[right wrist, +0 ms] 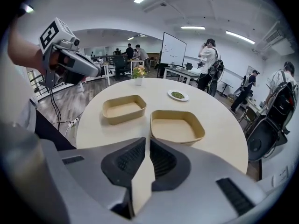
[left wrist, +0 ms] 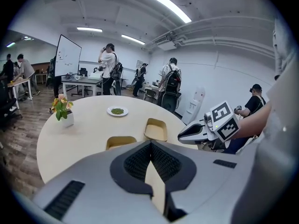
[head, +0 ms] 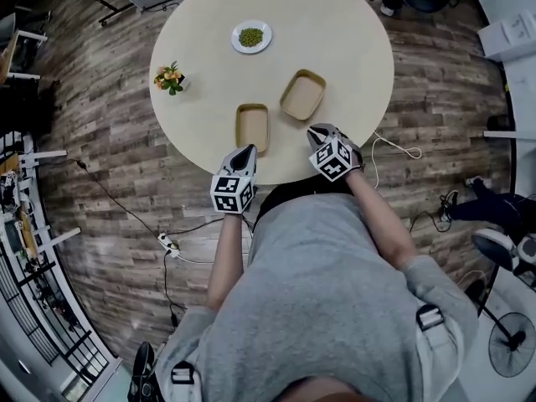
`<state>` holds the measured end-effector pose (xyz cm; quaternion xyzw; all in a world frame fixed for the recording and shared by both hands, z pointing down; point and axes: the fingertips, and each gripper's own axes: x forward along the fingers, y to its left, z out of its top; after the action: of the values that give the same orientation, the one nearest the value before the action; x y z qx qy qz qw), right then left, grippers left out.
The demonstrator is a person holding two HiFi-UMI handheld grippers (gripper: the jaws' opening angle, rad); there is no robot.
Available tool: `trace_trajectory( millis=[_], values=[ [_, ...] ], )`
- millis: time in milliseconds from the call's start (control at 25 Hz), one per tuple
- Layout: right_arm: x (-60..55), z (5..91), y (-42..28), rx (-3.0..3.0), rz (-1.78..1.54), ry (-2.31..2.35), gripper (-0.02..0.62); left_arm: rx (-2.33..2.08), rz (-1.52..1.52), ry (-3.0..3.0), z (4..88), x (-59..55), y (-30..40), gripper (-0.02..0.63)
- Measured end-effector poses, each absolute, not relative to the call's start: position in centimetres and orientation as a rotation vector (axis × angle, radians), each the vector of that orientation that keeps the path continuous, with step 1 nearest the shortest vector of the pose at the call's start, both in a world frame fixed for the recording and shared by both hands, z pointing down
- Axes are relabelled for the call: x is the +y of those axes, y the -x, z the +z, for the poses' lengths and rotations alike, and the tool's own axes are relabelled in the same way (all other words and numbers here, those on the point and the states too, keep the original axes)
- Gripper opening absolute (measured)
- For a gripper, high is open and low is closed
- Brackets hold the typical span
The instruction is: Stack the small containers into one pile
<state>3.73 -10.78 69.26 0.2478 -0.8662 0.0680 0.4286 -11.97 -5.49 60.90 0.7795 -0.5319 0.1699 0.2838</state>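
Observation:
Two empty tan containers stand apart on the round table (head: 352, 32). One container (head: 252, 127) lies near the front edge, just beyond my left gripper (head: 247, 151). The other container (head: 302, 95) sits further back and right, ahead of my right gripper (head: 316, 131). Both grippers hover at the table's near edge, shut, with nothing between the jaws. In the left gripper view, the near container (left wrist: 120, 142) and the far one (left wrist: 156, 129) show beyond the left gripper (left wrist: 151, 143). The right gripper view shows the right gripper (right wrist: 147, 141) just short of the right container (right wrist: 177, 126), with the other container (right wrist: 124, 108) to its left.
A white plate of green peas (head: 251, 36) sits at the table's far side. A small pot of flowers (head: 170, 78) stands at its left edge. Cables and a power strip (head: 167, 243) lie on the wood floor. Several people stand at desks behind the table.

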Motion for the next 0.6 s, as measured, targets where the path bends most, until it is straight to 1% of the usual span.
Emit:
trace_trajectory(
  millis=[280, 600],
  values=[
    [-11.5, 69.0, -2.0, -2.19, 0.144, -0.485, 0.049, -1.486, 0.446, -1.998, 61.0, -5.0, 11.8, 0.017],
    [-13.2, 70.8, -0.3, -2.183, 0.102, -0.359, 0.057, -1.577, 0.426, -1.894, 60.5, -4.0, 11.1, 0.017]
  ],
)
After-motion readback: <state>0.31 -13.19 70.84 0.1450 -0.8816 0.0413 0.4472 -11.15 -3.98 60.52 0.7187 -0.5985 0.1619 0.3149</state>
